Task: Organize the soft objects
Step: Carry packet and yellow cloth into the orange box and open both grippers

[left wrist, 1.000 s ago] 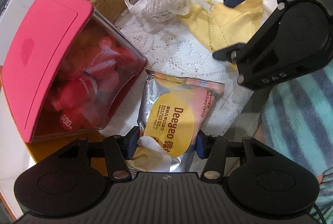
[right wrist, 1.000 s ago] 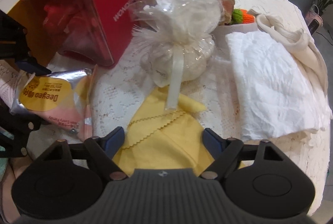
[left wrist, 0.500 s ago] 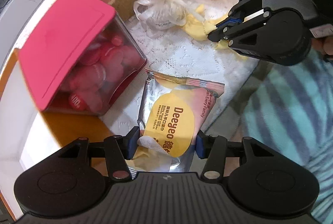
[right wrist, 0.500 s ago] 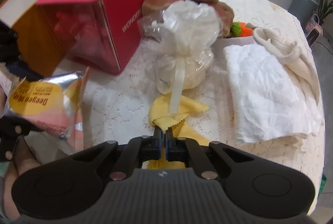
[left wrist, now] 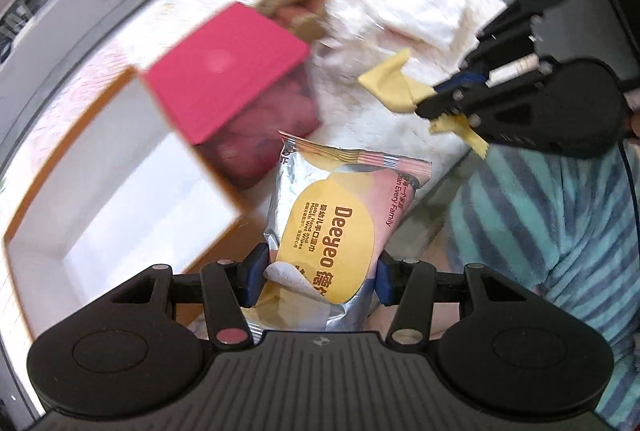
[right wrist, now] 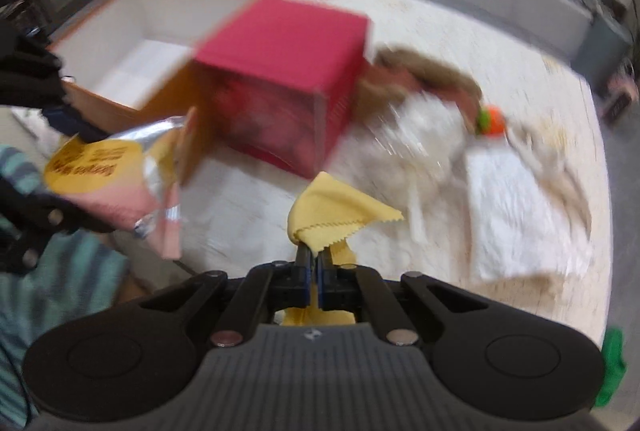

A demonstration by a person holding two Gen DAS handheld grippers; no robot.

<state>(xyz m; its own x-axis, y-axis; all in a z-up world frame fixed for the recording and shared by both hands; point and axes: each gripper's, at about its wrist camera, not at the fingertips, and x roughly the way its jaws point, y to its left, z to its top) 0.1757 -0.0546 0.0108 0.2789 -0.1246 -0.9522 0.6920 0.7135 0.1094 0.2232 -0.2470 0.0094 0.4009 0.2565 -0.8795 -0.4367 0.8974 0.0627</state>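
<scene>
My left gripper (left wrist: 318, 277) is shut on a silver, yellow and pink pack of wet wipes (left wrist: 340, 215), held in the air above the table edge. The same wipes pack (right wrist: 120, 167) shows at the left of the right wrist view. My right gripper (right wrist: 314, 259) is shut on a yellow cloth (right wrist: 336, 209), which hangs lifted off the lace tablecloth; in the left wrist view the right gripper (left wrist: 440, 101) and yellow cloth (left wrist: 394, 87) are at the upper right. An open orange box with a white inside (right wrist: 132, 51) stands at the far left.
A red-lidded clear box (right wrist: 288, 71) stands beside the orange box. Behind it lie a brown plush toy (right wrist: 424, 71), a clear-wrapped white bundle (right wrist: 416, 135), a folded white towel (right wrist: 516, 207) and a cream cloth. A person's striped teal garment (left wrist: 560, 215) is at the near edge.
The right gripper closed on the yellow cloth and lifted it off the table. Both grippers rose, the left one carrying the wipes pack, so the boxes now look smaller and farther.
</scene>
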